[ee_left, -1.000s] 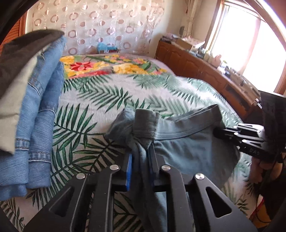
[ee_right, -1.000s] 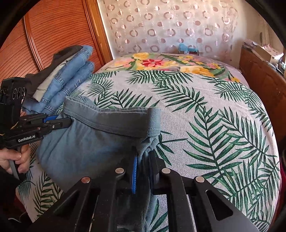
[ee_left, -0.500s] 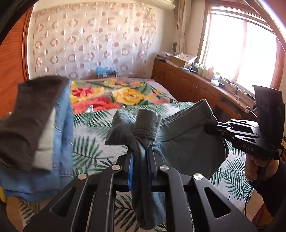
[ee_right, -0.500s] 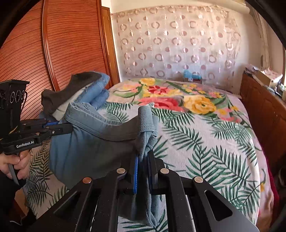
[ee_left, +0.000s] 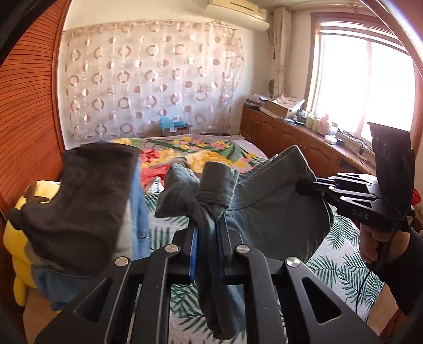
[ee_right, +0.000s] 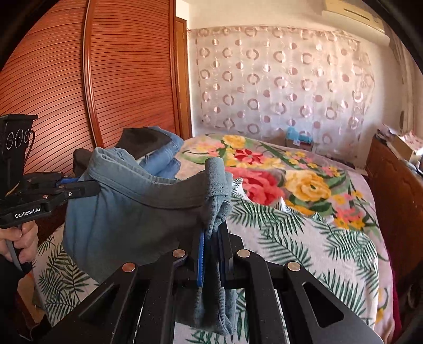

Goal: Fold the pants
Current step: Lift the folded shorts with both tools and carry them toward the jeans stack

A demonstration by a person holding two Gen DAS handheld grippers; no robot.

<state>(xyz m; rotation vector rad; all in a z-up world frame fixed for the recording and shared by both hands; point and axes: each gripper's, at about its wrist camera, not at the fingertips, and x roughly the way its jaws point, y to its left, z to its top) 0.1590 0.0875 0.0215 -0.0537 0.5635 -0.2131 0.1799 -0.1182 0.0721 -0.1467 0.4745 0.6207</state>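
Left wrist view, left gripper (ee_left: 207,238) and right gripper (ee_left: 304,186) each clamped on soft grey-blue cotton pants (ee_left: 269,211) with bunched waistband, above palm-leaf printed bedspread (ee_left: 341,267), ring-patterned sheer curtain (ee_left: 148,79) behind.

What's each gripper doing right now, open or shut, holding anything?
Left gripper: jaws shut on the pants waistband.
Right gripper: jaws shut on the pants waistband, other end.

So the count: two grippers, the left gripper (ee_left: 207,232) and the right gripper (ee_right: 211,238), sharing one pair of grey-blue pants (ee_left: 275,211). One bed (ee_right: 304,232), one stack of folded clothes (ee_right: 158,150), though I can't tell how many pieces. One yellow plush toy (ee_left: 26,206), one window (ee_left: 364,84), one air conditioner (ee_left: 238,13).
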